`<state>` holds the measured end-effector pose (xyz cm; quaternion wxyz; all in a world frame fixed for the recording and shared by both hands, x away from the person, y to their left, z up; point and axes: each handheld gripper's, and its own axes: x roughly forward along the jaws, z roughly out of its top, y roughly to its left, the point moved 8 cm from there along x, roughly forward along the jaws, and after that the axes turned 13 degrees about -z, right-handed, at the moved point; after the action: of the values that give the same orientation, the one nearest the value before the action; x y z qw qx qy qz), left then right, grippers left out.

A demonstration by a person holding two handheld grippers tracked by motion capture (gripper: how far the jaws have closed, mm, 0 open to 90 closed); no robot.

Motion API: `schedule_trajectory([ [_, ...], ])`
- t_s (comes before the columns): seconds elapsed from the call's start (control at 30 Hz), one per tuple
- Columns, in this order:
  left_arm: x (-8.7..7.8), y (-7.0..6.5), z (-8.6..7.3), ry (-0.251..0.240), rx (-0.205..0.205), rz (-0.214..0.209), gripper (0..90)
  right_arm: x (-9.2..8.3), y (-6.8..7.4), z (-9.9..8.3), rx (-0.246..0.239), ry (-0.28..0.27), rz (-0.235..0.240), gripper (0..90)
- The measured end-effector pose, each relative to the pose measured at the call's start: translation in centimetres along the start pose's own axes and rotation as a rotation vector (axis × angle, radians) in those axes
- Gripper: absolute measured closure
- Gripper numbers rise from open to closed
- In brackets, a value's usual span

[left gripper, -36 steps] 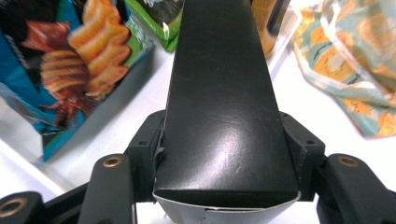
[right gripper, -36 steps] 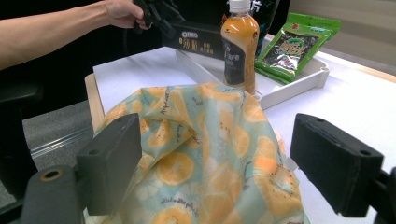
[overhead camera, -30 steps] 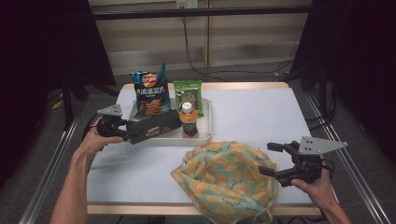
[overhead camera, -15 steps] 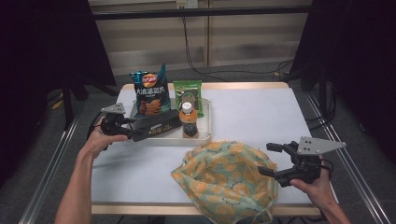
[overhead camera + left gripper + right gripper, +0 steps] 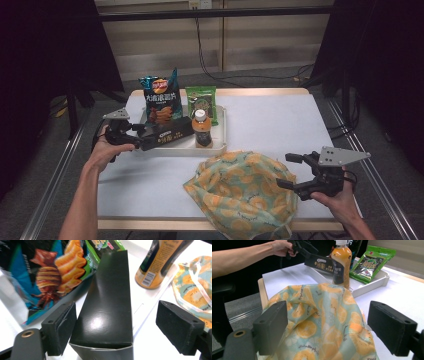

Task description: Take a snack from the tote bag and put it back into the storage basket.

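black box (image 5: pixel 106 305), lying in white tray (image 5: pixel 220 145), long axis running straight ahead between spread, just-opened jaws of left gripper (image 5: pixel 120 332), one pad touching; right gripper (image 5: pixel 292 172) open, well apart beside fruit-print bag (image 5: pixel 240 192).

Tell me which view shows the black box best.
The left gripper view: the black box fills the middle between the left gripper's jaws, which have just been opening. The high view shows it small, lying on the white tray. The right gripper view shows its printed side, far off beside the bottle.
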<state>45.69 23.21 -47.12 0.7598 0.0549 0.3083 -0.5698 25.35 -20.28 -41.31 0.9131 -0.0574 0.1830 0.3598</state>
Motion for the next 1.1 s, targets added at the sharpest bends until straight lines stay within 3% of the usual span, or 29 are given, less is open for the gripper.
schedule_trajectory([
  [0.1,-0.3,-0.2,0.2,-0.011,-0.001,0.035,17.2,0.0,0.0,0.0,0.0,-0.002,0.002,16.3],
  [0.27,-1.9,-0.4,0.8,-0.089,-0.008,0.094,18.4,0.1,0.1,0.0,-0.006,0.001,0.002,16.3],
  [0.37,-2.3,-0.9,0.7,-0.106,-0.017,0.087,20.5,0.1,0.1,0.0,-0.003,0.0,0.001,16.3],
  [0.47,-2.6,-1.0,0.4,-0.104,-0.019,0.097,31.7,0.1,0.1,0.1,-0.006,0.0,0.002,16.3],
  [0.53,-2.6,-1.2,0.3,-0.125,-0.036,0.074,44.2,0.1,0.1,0.1,-0.008,-0.001,0.002,16.3],
  [0.63,-2.1,-1.4,0.0,-0.092,-0.036,0.046,57.6,0.1,0.1,0.1,-0.005,-0.002,0.0,16.3],
  [0.83,-1.2,-1.2,0.5,-0.109,-0.062,0.02,77.7,0.2,0.0,0.0,-0.004,0.004,0.0,16.3],
  [0.97,0.7,-1.5,0.7,-0.086,-0.09,0.006,84.7,0.2,0.1,0.0,-0.001,0.001,0.0,16.3],
  [1.1,2.3,-0.8,1.2,-0.082,-0.125,0.015,90.0,0.2,0.1,-0.1,-0.003,0.004,0.004,16.4],
])
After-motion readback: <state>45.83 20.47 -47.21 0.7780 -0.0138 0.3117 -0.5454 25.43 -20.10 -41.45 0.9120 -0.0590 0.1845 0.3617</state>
